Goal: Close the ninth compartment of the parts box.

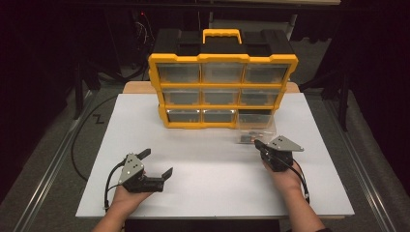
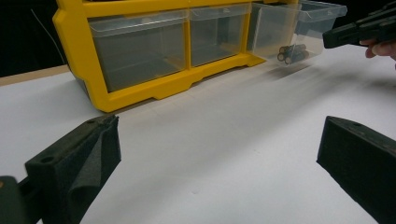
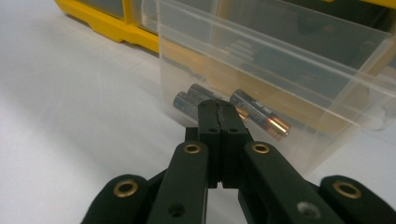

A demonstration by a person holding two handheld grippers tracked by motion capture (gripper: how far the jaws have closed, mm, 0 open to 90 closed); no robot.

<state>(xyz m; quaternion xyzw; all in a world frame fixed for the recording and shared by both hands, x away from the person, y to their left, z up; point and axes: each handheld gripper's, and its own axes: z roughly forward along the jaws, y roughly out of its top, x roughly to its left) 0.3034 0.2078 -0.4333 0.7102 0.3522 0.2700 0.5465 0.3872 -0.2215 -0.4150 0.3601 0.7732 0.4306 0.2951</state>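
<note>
Partly masked behind clenched right gripper (image 3: 219, 109) jaws: batteries (image 3: 259, 114) in clear drawer (image 3: 327, 60). Left gripper (image 1: 157, 164) jaws released, resting low over worktop (image 1: 212, 159).

Clear plastic drawer (image 1: 256, 126) pulled out of yellow organizer's bottom-right slot, resting on white table. Inside, near its front wall, several black-and-copper batteries (image 3: 254, 112) lie on their sides, close together.

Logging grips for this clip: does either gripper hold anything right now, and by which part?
Nothing is held. The right gripper is shut on nothing at the front wall of the pulled-out clear drawer; the left gripper is open over the table.
</note>
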